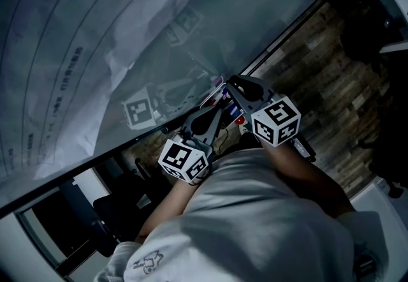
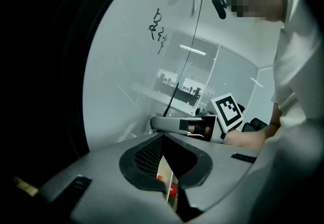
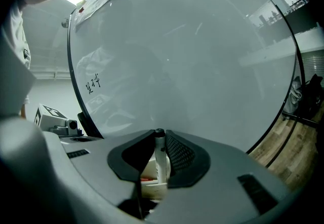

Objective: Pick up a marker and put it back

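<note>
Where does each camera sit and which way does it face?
Head view: on the person's head, steeply down the whiteboard; shirt, left gripper and right gripper show.
Left gripper view: along its closed jaws at the board; right gripper and shirt at right.
Right gripper view: along jaws clamping a marker, at the board; left gripper at left.
Both gripper views share the black scribble.

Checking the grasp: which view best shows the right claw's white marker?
The right gripper view: the white marker with black tip stands between the jaws of the right claw. The head view is too dark; the left gripper view hides it.
</note>
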Demonstrator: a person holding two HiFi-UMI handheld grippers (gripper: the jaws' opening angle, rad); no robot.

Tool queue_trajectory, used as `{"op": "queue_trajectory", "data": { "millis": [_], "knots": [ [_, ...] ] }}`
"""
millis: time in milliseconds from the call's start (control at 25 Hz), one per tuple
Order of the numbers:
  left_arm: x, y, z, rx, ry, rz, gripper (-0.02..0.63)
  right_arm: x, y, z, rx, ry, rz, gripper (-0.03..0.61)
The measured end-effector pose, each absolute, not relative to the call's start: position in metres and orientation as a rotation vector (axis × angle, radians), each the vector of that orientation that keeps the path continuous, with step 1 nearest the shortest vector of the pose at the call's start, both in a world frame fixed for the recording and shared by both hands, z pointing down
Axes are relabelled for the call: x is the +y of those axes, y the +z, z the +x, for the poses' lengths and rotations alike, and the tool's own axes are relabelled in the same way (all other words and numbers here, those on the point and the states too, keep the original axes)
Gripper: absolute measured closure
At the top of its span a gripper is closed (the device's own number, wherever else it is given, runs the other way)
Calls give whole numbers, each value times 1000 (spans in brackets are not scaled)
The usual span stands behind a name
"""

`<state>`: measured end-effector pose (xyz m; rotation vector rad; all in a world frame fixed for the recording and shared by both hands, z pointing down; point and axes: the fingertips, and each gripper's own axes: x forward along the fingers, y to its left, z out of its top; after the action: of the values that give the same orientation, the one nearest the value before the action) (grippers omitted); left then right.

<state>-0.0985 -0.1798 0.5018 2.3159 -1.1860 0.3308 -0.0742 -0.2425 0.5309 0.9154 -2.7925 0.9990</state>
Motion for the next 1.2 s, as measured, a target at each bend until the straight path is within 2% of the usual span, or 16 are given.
{"op": "queue_trajectory", "data": {
  "millis": [1000, 1200],
  "knots": [
    [-174, 482, -82, -1190, 279, 2354, 609, -236, 498, -50, -2859, 906, 947, 503],
    [-169, 468, -79, -1186, 259, 2397, 609, -229, 479, -45, -2889, 836, 972, 521]
  ]
}}
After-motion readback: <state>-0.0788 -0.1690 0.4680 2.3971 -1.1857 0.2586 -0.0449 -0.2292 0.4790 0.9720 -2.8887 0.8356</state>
